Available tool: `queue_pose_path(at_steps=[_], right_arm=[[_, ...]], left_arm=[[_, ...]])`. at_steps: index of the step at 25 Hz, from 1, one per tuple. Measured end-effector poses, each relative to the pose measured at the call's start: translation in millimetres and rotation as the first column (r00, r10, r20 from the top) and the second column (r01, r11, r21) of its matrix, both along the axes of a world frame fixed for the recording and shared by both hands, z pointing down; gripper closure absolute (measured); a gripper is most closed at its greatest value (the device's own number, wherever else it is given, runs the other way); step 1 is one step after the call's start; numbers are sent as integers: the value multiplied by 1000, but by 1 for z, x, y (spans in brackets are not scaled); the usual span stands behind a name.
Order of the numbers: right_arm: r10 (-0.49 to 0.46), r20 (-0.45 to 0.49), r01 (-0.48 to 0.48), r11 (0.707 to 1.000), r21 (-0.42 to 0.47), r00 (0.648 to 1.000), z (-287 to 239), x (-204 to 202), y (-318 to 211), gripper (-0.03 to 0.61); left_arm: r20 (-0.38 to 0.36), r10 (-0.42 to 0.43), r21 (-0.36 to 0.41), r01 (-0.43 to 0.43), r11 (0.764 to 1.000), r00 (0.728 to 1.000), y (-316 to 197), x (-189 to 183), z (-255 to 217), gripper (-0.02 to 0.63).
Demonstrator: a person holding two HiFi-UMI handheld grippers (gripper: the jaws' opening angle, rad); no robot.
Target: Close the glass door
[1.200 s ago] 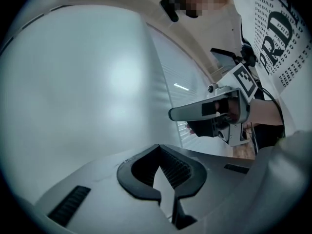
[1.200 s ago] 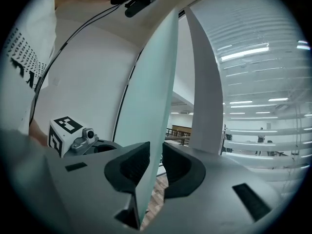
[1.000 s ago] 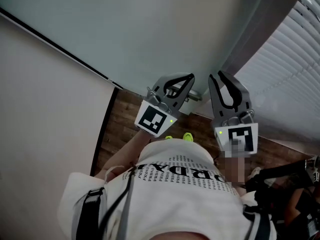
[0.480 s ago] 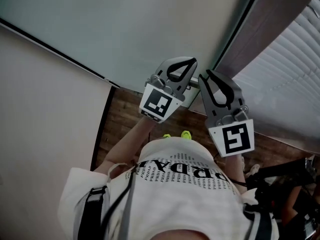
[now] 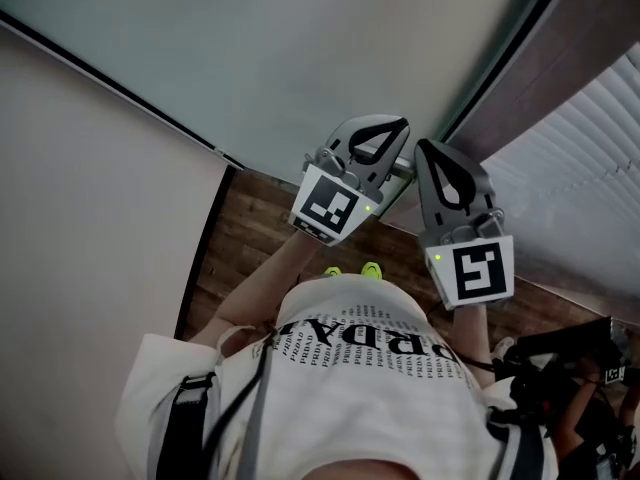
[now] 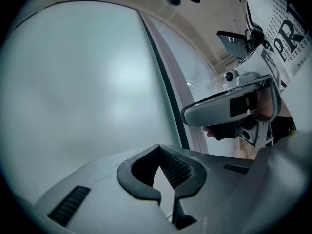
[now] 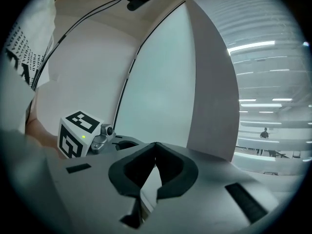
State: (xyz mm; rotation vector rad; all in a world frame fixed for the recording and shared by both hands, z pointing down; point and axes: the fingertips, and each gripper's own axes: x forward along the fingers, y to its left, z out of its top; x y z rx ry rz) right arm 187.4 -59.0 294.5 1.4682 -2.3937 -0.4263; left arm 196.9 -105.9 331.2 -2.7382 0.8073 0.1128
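Frosted pale glass door fills the top of the head view, and its dark edge strip sits further right than a second ago, closer to the white slatted blinds, so I'd say it's closing. Your left gripper and right gripper both have their fingers pinched together on nothing, right by the small metal handle. Can't really tell if either is touching it.

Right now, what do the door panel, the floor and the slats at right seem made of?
Door panel: likely frosted glass, pale, matte, nothing visible through it.
Floor: wood or wood-look planks, brown with grain lines.
Slats: white blinds, plastic or metal, can't tell which.
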Motion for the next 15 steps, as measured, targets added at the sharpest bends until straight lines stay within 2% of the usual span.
queue_pose_path(at_steps=[6, 15], right_arm=[[7, 1, -6, 1000, -5, 1000, 2, 1, -3, 580], [11, -1, -11, 1000, -4, 1000, 1, 0, -7, 581]], left_arm=[[2, 13, 7, -13, 1000, 1000, 7, -1, -2, 612], [-4, 43, -25, -43, 999, 999, 26, -8, 5, 612]])
